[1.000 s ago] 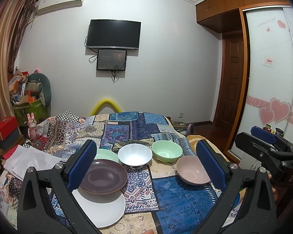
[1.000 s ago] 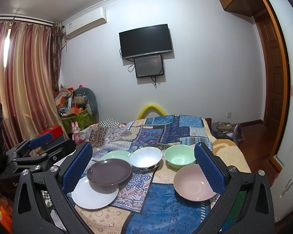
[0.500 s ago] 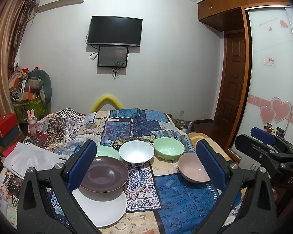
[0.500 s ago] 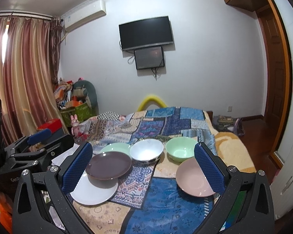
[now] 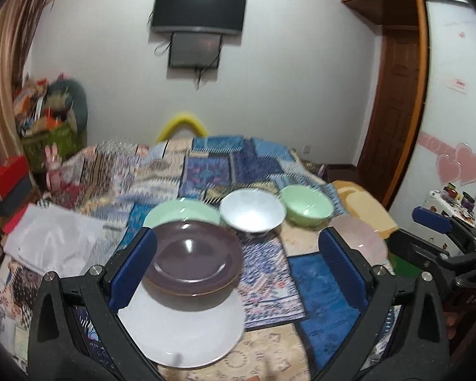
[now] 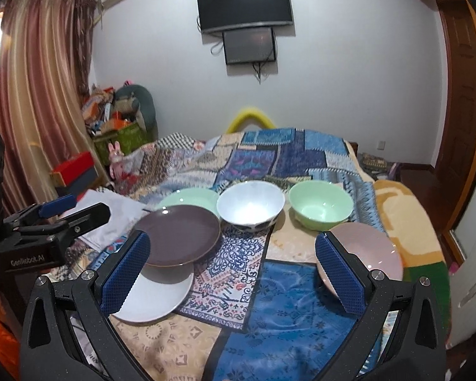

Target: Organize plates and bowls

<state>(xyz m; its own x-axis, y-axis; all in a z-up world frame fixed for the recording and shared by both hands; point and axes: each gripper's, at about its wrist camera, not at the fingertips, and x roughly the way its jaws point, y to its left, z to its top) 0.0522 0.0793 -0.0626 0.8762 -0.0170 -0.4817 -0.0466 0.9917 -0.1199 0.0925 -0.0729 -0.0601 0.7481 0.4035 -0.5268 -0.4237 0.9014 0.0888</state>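
On the patchwork bed cover a dark purple plate (image 5: 193,262) (image 6: 177,235) rests partly on a white plate (image 5: 184,333) (image 6: 155,298). Behind it lies a pale green plate (image 5: 181,211) (image 6: 190,197). A white bowl (image 5: 253,211) (image 6: 250,206) and a green bowl (image 5: 306,204) (image 6: 320,203) stand in a row. A pink plate (image 5: 361,238) (image 6: 369,247) lies at the right. My left gripper (image 5: 238,273) is open and empty, above the purple plate. My right gripper (image 6: 231,273) is open and empty, between the purple and pink plates.
A white cloth (image 5: 54,238) lies left of the plates. Boxes and clutter (image 6: 111,120) stand by the curtain at the left. A wardrobe (image 5: 453,111) and a door (image 5: 393,111) are on the right. The bed's near edge is just below the grippers.
Both grippers have moved forward and lower toward the dishes, which now look larger. The left view is blurred by motion. No dish has moved.
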